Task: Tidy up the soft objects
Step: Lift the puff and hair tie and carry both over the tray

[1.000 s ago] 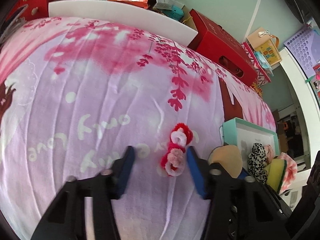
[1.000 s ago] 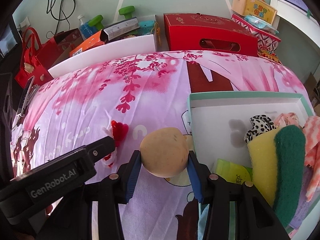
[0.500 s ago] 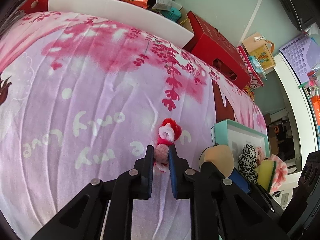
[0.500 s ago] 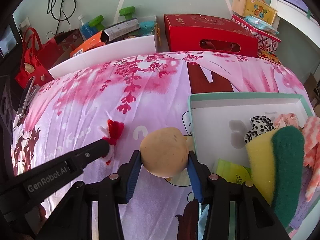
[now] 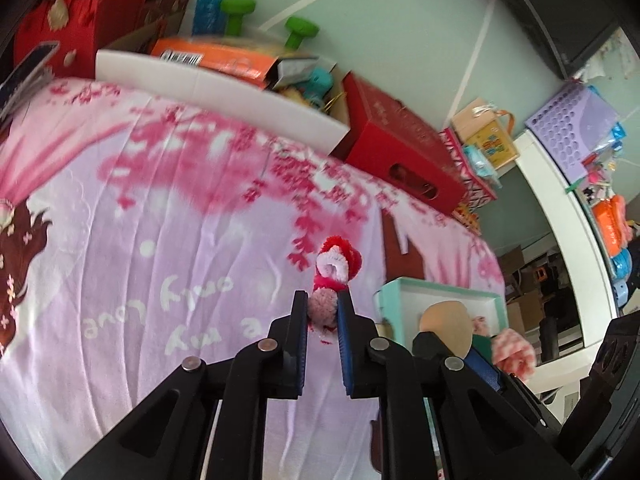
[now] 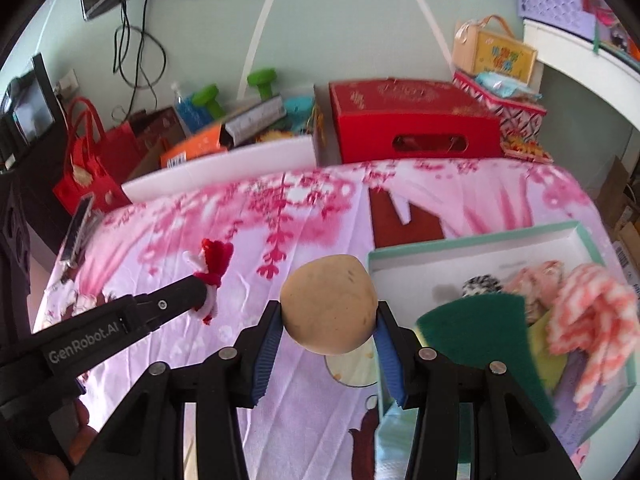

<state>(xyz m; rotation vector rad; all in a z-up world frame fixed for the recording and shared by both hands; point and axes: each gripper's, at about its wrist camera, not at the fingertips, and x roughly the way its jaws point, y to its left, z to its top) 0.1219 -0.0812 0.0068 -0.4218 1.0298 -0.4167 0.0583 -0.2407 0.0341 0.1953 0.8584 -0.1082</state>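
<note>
Near edge of the bed: both claws are carried above the pink flowered sheet, side by side and each loaded.
Left claw: jaws pressed together on the pink pompom end of a fuzzy red-and-white hair tie; the rest of the tie sticks out past the tips, and in the right wrist view it looks to hang clear of the sheet.
Right claw: clamped on a tan sponge ball, the blue pads pressing its two sides, the ball clear of the sheet.
Right side of the bed: a shallow box with a teal rim lies just beside the right claw; inside are a green and yellow scrub sponge, a pink and white cloth, a spotted black-and-white piece and a pale pink piece behind it.
Far edge of the bed: a white board, a red carton and other clutter, no part of the job.
Step in hand: by my reading, carrying two picked-up soft things toward the box.
Next move: each claw should travel over the teal rim to the bare white floor at the box's far side, come down and then open; the left claw has the longer way across, so the two need to keep from crossing.
</note>
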